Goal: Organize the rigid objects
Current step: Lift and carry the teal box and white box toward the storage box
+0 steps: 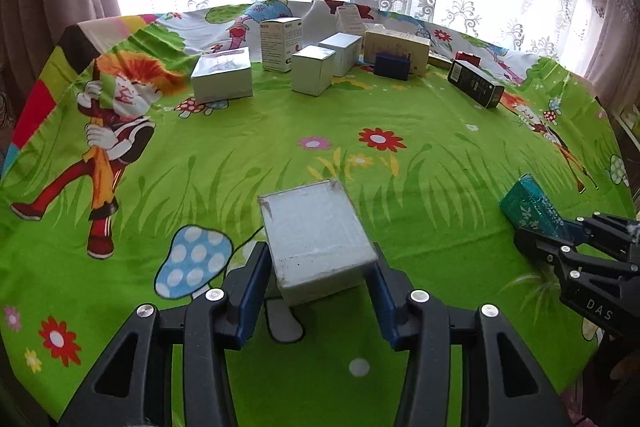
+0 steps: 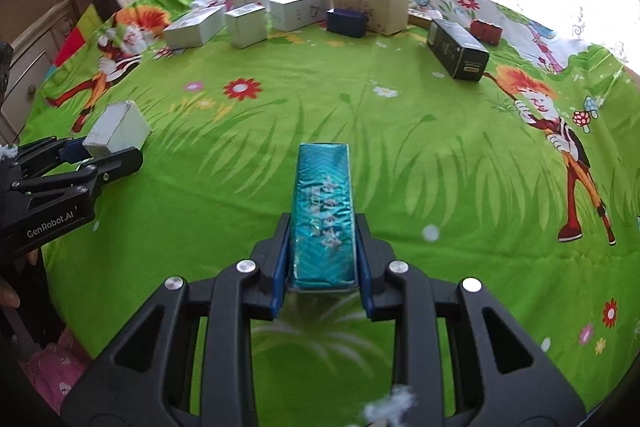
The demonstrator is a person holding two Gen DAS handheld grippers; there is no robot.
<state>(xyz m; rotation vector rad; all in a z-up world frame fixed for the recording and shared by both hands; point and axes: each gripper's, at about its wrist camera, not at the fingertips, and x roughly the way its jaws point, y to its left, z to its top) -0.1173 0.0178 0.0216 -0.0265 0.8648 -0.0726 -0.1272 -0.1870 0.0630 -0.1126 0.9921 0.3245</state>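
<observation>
With the left claw clenched on the white box and the right claw on only the near end of the teal box, the latter may pivot and slip onto the table.

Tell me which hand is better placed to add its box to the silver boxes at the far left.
Probably the left. The left gripper grips the white box, and the silver boxes lie ahead on its side; the right gripper holds the teal box farther right.

Left claw reads "GenRobot.AI"; right claw "DAS"
</observation>
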